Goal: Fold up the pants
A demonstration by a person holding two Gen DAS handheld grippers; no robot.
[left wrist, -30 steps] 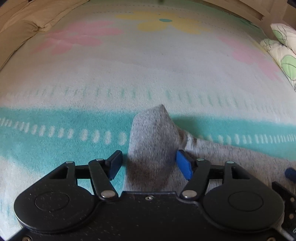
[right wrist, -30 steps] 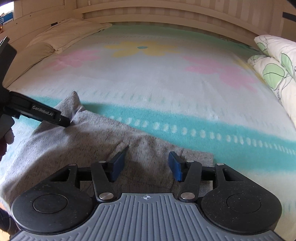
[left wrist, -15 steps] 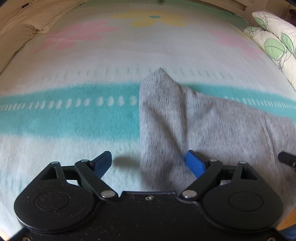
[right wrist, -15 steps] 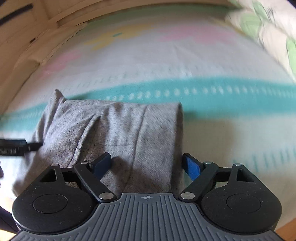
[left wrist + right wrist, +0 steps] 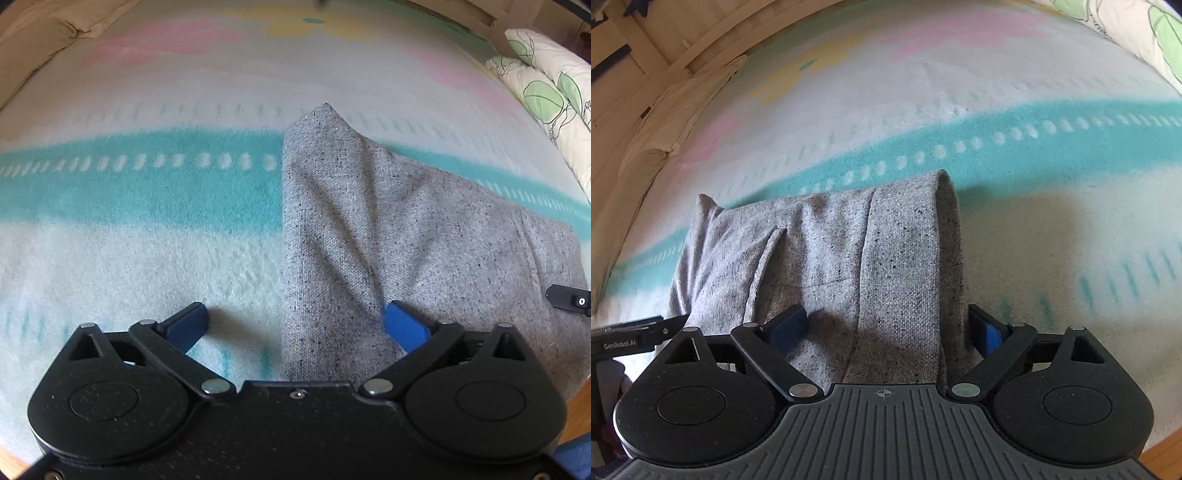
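The grey speckled pants [image 5: 369,221] lie folded into a wide band on the bed blanket [image 5: 147,258]. My left gripper [image 5: 295,317] hovers low over their left edge; its jaws are opening wide, the cloth lies loose between them and neither blue pad presses on it. In the right wrist view the pants [image 5: 849,251] end in a rolled fold on the right. My right gripper [image 5: 886,323] stands open astride that end, with its pads clear of the fabric on both sides.
The blanket [image 5: 1034,221] is pale with a teal stripe and flower prints. Floral pillows [image 5: 546,92] lie at the right, a beige pillow [image 5: 55,33] at the far left. A wooden bed frame [image 5: 646,44] runs behind. Wooden floor [image 5: 1163,446] shows past the near edge.
Both grippers have opened and let go of the pants, which now lie flat. The left gripper drew back and leftward. The right gripper rolled and shifted toward the pants' right end.
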